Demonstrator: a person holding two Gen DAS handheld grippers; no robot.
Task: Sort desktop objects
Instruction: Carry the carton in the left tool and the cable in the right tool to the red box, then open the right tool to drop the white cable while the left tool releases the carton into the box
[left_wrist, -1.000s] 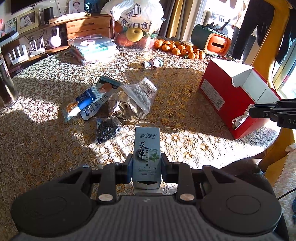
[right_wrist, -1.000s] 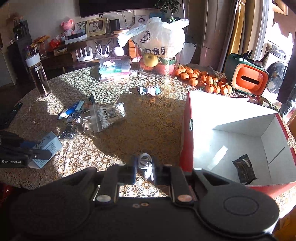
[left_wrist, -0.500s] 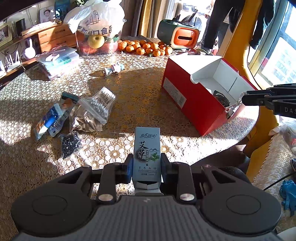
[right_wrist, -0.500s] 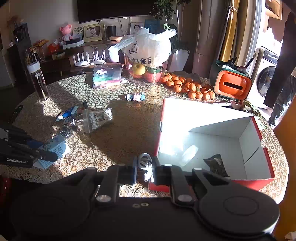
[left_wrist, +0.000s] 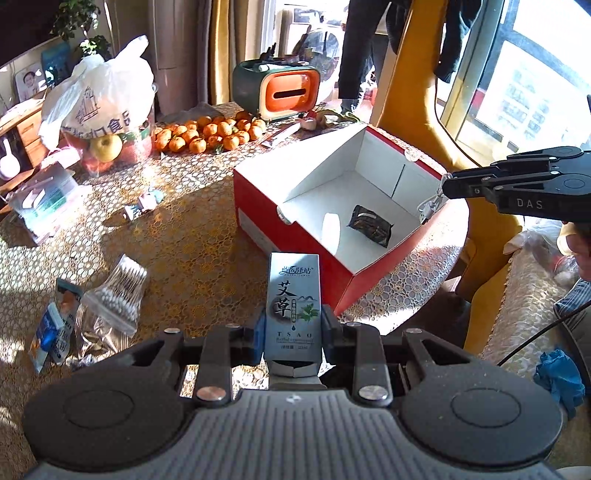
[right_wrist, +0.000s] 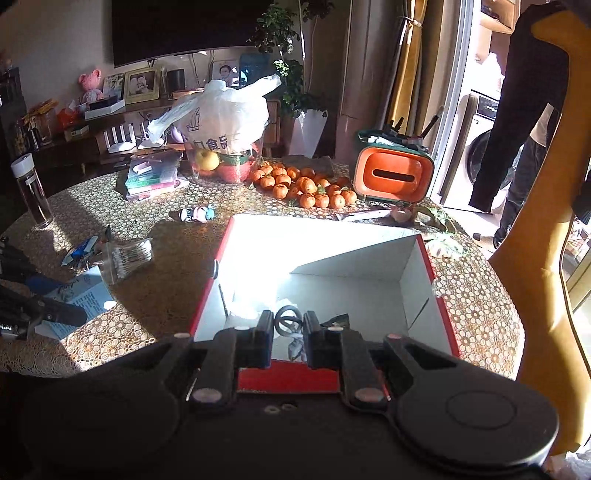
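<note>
My left gripper (left_wrist: 292, 328) is shut on a grey-blue carton (left_wrist: 292, 302) with Chinese print and holds it upright above the table, just left of the open red box (left_wrist: 295, 218). A dark packet (left_wrist: 370, 225) lies on the box's white floor. My right gripper (right_wrist: 288, 334) is shut on a coiled white cable (right_wrist: 290, 321) and hangs over the near wall of the red box (right_wrist: 428, 251). In the left wrist view the right gripper (left_wrist: 448, 182) holds the cable (left_wrist: 430, 203) at the box's right rim.
A bag of cotton swabs (left_wrist: 118, 291), a foil pouch (left_wrist: 94, 332) and blue sachets (left_wrist: 51, 332) lie at the left. Oranges (left_wrist: 207, 134), an orange tissue box (left_wrist: 286, 92), a fruit bag (left_wrist: 99, 107) and a small figurine (left_wrist: 142, 205) sit farther back. A yellow chair (right_wrist: 539, 229) stands right.
Both grippers have moved right toward the red box. The right gripper with the cable now hangs over the box's inside. The left gripper still holds the carton, now beside the box.
</note>
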